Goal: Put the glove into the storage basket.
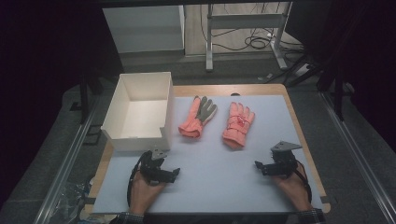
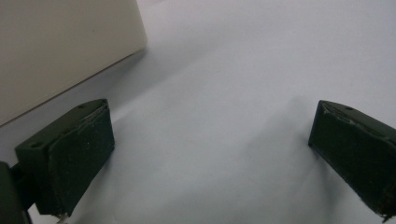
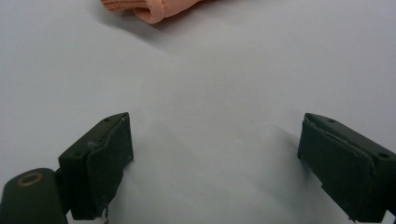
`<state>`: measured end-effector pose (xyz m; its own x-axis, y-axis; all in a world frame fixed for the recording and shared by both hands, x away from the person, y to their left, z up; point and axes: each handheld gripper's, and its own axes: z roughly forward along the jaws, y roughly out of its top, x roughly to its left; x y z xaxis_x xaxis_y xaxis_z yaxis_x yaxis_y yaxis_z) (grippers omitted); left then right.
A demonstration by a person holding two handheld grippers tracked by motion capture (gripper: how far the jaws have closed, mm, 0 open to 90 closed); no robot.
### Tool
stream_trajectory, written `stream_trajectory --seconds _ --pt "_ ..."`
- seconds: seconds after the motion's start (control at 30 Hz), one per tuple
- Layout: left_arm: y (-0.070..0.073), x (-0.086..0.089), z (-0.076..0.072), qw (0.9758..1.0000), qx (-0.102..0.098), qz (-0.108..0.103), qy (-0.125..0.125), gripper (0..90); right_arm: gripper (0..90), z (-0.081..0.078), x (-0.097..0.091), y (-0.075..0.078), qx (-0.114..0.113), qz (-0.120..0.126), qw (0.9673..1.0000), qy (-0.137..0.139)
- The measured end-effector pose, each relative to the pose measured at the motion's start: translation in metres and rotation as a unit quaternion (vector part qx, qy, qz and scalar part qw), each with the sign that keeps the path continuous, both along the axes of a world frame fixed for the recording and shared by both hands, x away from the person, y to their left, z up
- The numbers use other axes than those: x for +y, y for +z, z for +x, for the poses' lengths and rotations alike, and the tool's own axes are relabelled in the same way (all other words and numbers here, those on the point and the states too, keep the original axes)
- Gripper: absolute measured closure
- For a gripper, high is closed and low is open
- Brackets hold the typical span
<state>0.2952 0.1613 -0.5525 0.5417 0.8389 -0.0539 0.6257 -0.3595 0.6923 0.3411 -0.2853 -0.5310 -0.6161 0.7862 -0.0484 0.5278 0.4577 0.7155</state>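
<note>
Your left hand (image 1: pixel 144 189) and right hand (image 1: pixel 292 184) rest near you on the white mat (image 1: pixel 219 172). Your left gripper (image 1: pixel 176 173) sits low on the mat with its jaws spread wide and nothing between them. Your right gripper (image 1: pixel 257 164) is the same, jaws wide apart and holding nothing. Just past your left gripper stands the white box (image 1: pixel 120 140), open on top. Farther out lie two pink gloves, side by side but not touching. The left glove (image 1: pixel 198 116) shows a gray palm and lies just beside the box. The right glove (image 1: pixel 238 123) lies ahead of your right gripper.
</note>
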Motion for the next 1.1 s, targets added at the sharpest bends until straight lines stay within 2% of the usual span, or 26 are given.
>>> stream_trajectory --seconds 0.43,0.63,0.73,0.83,1.0,1.1 --pt "0.0 0.0 0.0 1.0 0.0 0.0 0.0 0.1 10.9 0.0 0.0 0.001 0.001 -0.001 1.0 0.0" --pt "0.0 0.0 0.0 1.0 0.0 0.001 0.0 0.1 15.6 -0.001 0.001 0.002 0.0 0.006 1.0 0.006" --pt "0.0 0.0 0.0 1.0 0.0 0.001 0.0 0.2 18.3 0.0 0.002 0.005 0.007 0.016 0.9998 0.013" --pt "0.0 0.0 0.0 1.0 0.0 0.001 0.0 0.2 20.0 0.002 0.004 0.01 0.003 0.018 0.9998 0.013" --pt "0.0 0.0 0.0 1.0 0.0 0.001 0.0 0.2 22.0 0.009 0.009 0.02 -0.004 0.038 0.9991 0.017" --pt "0.0 0.0 0.0 1.0 0.0 0.001 0.0 0.2 22.8 0.014 0.013 0.026 -0.009 0.037 0.9991 0.02"
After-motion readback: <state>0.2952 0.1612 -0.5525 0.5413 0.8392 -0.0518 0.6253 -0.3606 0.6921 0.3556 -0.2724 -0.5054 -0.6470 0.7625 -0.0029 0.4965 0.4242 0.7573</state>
